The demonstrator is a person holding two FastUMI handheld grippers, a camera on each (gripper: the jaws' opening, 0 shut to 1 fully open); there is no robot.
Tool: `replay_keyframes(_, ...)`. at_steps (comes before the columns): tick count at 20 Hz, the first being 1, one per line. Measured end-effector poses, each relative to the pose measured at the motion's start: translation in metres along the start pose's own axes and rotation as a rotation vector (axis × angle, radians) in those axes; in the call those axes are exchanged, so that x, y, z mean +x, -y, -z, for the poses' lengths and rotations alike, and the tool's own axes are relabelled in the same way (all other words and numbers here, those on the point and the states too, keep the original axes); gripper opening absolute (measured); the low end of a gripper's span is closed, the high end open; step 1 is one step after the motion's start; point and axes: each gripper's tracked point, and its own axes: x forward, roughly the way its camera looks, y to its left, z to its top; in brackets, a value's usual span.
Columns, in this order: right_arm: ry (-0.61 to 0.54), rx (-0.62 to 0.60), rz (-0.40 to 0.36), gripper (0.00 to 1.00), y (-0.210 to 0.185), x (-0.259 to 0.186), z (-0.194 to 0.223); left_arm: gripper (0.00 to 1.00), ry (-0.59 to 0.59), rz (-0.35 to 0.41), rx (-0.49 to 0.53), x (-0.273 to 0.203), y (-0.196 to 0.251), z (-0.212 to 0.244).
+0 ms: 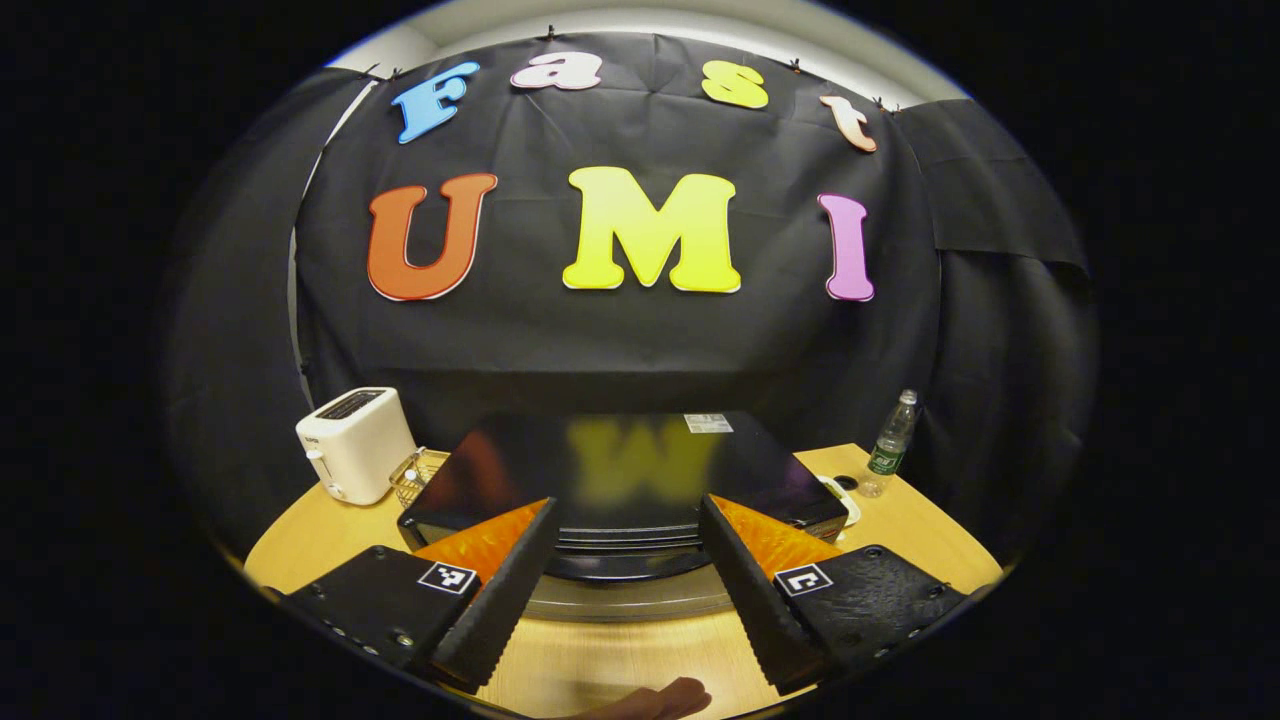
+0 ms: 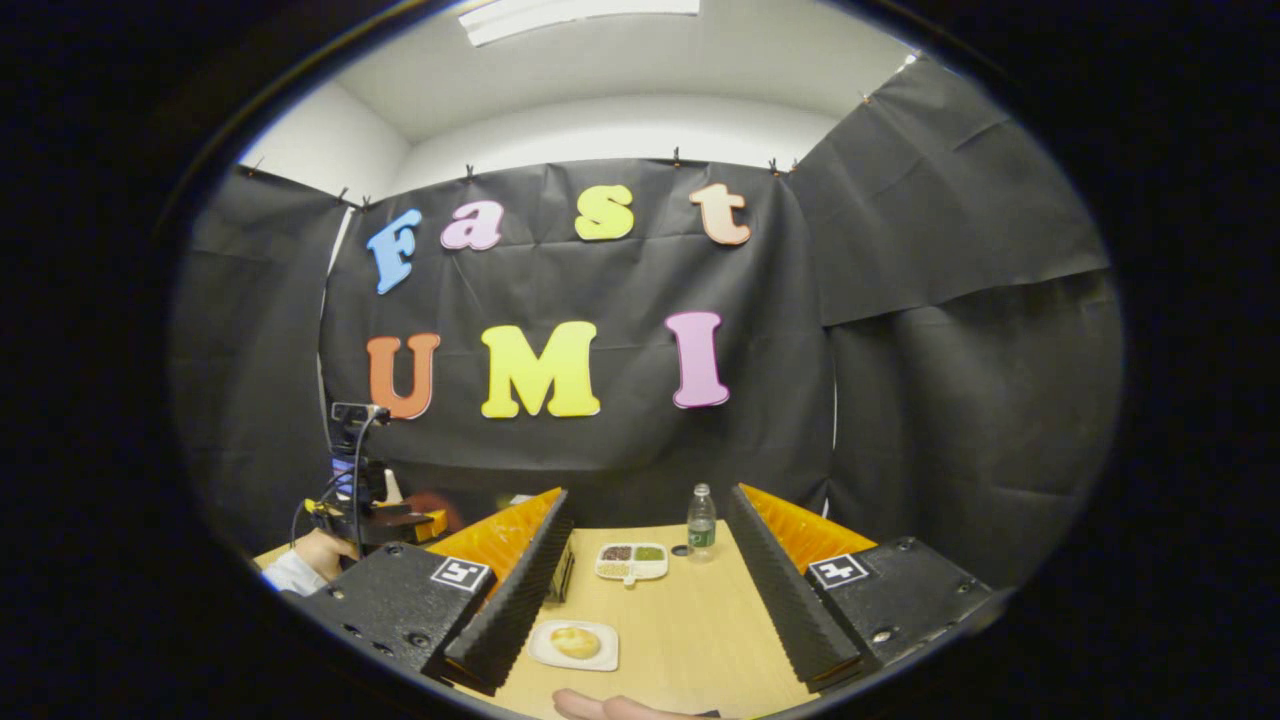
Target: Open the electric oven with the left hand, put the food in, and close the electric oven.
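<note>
The black electric oven [image 1: 620, 465] stands in the middle of the wooden table, its door closed and its glossy top mirroring the wall. My left gripper [image 1: 627, 503] is open just in front of it, fingers on either side of the door's upper front edge, not touching. In the right gripper view, a round bun on a white plate [image 2: 575, 643] lies near the left finger. My right gripper [image 2: 648, 493] is open above the table with nothing between its fingers. The left gripper [image 2: 410, 520] also appears at the far left there, held by a hand [image 2: 318, 552].
A white toaster [image 1: 355, 445] and a wire basket [image 1: 415, 475] stand left of the oven. A water bottle [image 1: 890, 445] stands at its right. A small white tray of side dishes [image 2: 632, 561] sits beside the bottle [image 2: 701, 522]. The table's front edge [image 1: 600, 660] is bare wood.
</note>
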Motion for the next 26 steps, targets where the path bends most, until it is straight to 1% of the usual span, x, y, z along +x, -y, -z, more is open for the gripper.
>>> replay_keyframes(1, 0.004, -0.002, 0.005, 1.0, 0.003, 0.0, -0.001, 0.93, -0.015, 0.001, -0.006, 0.005, -0.001, 0.007)
replay_keyframes(2, 0.008, -0.003, 0.009, 0.94, 0.005, -0.001, -0.002, 0.93, -0.032, 0.002, -0.013, 0.009, -0.001, 0.013)
replay_keyframes(3, 0.009, -0.005, 0.014, 0.94, 0.007, -0.002, -0.001, 0.93, -0.052, 0.005, -0.02, 0.013, -0.001, 0.018)
replay_keyframes(4, 0.008, -0.006, 0.018, 1.0, 0.009, -0.002, 0.0, 0.93, -0.07, 0.008, -0.031, 0.015, -0.001, 0.024)
replay_keyframes(5, 0.006, -0.004, 0.02, 1.0, 0.01, -0.002, 0.002, 0.93, -0.068, 0.002, -0.035, 0.013, -0.003, 0.025)
replay_keyframes(6, 0.001, 0.0, 0.019, 1.0, 0.009, -0.003, 0.003, 0.93, -0.047, 0.009, -0.025, 0.015, -0.002, 0.021)
replay_keyframes(7, -0.005, 0.001, 0.014, 1.0, 0.008, -0.003, 0.006, 0.91, -0.078, 0.004, -0.012, 0.014, -0.001, 0.028)
replay_keyframes(8, -0.01, 0.005, 0.008, 1.0, 0.007, -0.004, 0.008, 0.94, -0.067, -0.005, 0.017, 0.013, -0.002, 0.028)
replay_keyframes(9, -0.012, 0.008, 0.007, 1.0, 0.006, -0.004, 0.008, 0.94, -0.071, -0.014, 0.042, 0.014, -0.002, 0.031)
replay_keyframes(10, -0.012, 0.008, 0.008, 0.94, 0.007, -0.005, 0.007, 0.94, -0.071, -0.021, 0.044, 0.012, -0.003, 0.03)
replay_keyframes(11, -0.01, 0.008, 0.008, 0.94, 0.007, -0.004, 0.008, 0.95, -0.075, -0.023, 0.034, 0.011, -0.001, 0.031)
replay_keyframes(13, -0.011, 0.014, 0.014, 0.94, 0.009, -0.005, 0.008, 0.94, -0.092, -0.022, 0.014, 0.006, 0.0, 0.035)
replay_keyframes(14, -0.011, 0.016, 0.018, 1.0, 0.01, -0.006, 0.008, 0.95, -0.097, -0.022, 0.013, 0.003, 0.0, 0.036)
replay_keyframes(22, -0.021, 0.031, 0.007, 1.0, 0.003, -0.014, 0.016, 0.96, -0.11, -0.028, 0.024, -0.03, 0.003, 0.057)
replay_keyframes(23, -0.02, 0.033, 0.003, 0.94, 0.002, -0.016, 0.017, 0.96, -0.11, -0.027, 0.03, -0.035, 0.005, 0.061)
replay_keyframes(24, -0.017, 0.032, 0.0, 1.0, -0.001, -0.018, 0.016, 0.96, -0.111, -0.026, 0.033, -0.042, 0.005, 0.065)
replay_keyframes(26, -0.016, 0.031, -0.003, 1.0, -0.002, -0.021, 0.019, 0.96, -0.12, -0.02, 0.025, -0.052, 0.006, 0.075)
